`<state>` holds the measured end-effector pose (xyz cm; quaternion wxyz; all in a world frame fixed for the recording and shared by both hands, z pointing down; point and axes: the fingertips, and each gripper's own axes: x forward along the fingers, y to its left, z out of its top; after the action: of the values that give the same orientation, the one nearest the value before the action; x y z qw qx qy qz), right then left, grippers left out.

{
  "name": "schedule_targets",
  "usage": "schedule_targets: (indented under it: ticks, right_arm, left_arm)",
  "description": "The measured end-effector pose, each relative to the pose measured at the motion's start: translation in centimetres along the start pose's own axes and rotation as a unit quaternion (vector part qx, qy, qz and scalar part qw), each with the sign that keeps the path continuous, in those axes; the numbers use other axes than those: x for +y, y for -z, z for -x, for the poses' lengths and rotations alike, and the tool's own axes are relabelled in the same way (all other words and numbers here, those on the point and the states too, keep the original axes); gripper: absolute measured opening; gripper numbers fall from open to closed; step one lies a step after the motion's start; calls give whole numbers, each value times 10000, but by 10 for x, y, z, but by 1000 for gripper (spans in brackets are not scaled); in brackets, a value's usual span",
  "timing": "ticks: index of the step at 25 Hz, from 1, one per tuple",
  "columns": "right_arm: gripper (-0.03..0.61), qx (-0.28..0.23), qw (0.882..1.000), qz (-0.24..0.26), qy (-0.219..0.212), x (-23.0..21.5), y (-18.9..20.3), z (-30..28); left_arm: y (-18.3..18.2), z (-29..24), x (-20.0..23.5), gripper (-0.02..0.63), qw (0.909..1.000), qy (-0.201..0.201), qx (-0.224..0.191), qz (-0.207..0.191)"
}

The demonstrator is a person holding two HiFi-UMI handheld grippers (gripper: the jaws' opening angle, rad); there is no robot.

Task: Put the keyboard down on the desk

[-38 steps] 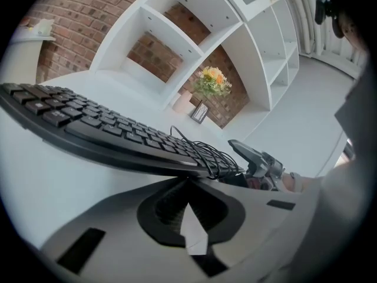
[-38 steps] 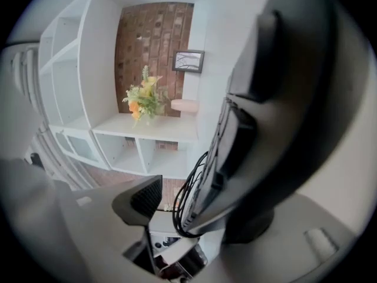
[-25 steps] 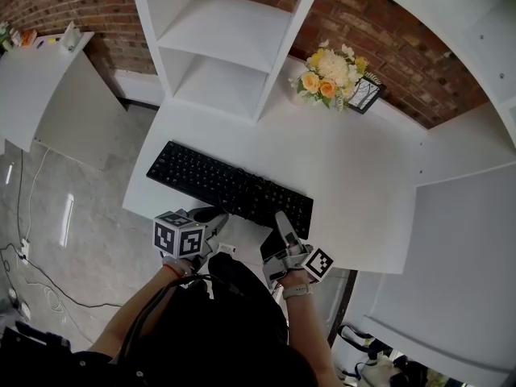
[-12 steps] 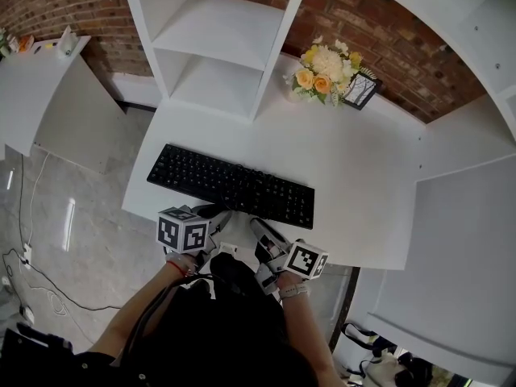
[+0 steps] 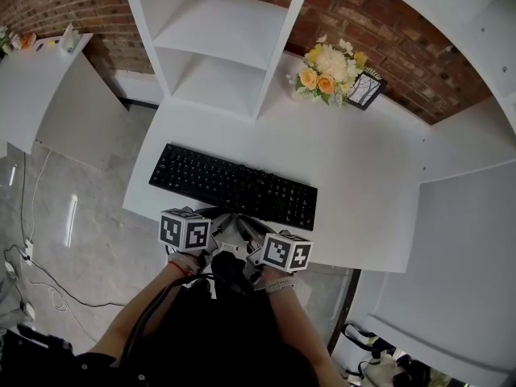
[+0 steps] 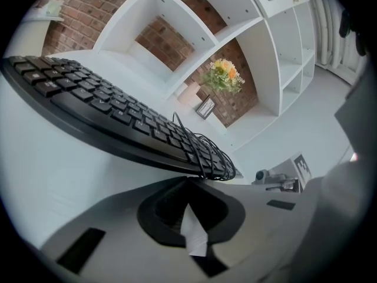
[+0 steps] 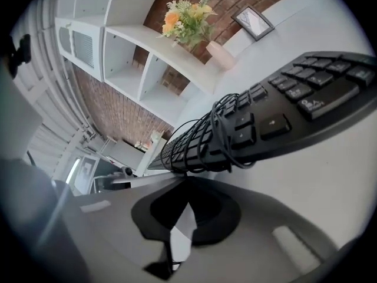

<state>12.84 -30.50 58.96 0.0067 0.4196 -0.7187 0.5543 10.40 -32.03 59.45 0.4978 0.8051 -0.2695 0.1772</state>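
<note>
The black keyboard [image 5: 234, 186] lies flat on the white desk [image 5: 355, 176], its near edge close to the desk's front. A coiled black cable [image 6: 207, 153] rests on its key rows and also shows in the right gripper view [image 7: 215, 135]. My left gripper [image 5: 213, 216] is shut and empty just short of the keyboard's front edge [image 6: 106, 108]. My right gripper [image 5: 242, 227] sits right beside it, its jaws closing to shut with nothing between them. In the gripper views, both the left gripper [image 6: 188, 179] and the right gripper [image 7: 187, 180] stand apart from the keyboard [image 7: 277, 114].
A white shelf unit [image 5: 218, 39] stands at the back of the desk. A flower bouquet [image 5: 326, 67] and a small picture frame [image 5: 364, 93] stand at the back right. A second white table [image 5: 40, 79] is off to the left, and cables lie on the floor [image 5: 24, 256].
My right gripper has drawn back from the keyboard's right end, swung left until it is next to the left gripper, and shut. The keyboard stays flat on the desk.
</note>
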Motion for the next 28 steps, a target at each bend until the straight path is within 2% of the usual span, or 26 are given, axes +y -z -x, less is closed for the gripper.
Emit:
schedule_targets:
  ticks: [6,12,22,28]
  right_arm:
    - [3,129,9995,131,242,-5,1,-5]
    - [3,217,9993,83,282,-7,6,-8]
    - [3,91,9997,-9,235,-5,1,-6]
    - [2,-182,9997,15,180,-2,0,0]
  left_arm:
    - [6,-1,5,-15,9980,-377,373,-355]
    - [14,-5,4,-15,9946,-520,697,-560]
    - [18,-4,4,-12,9956,-511,702,-344]
    - [13,4,1,-12,9976,-467,326,-401]
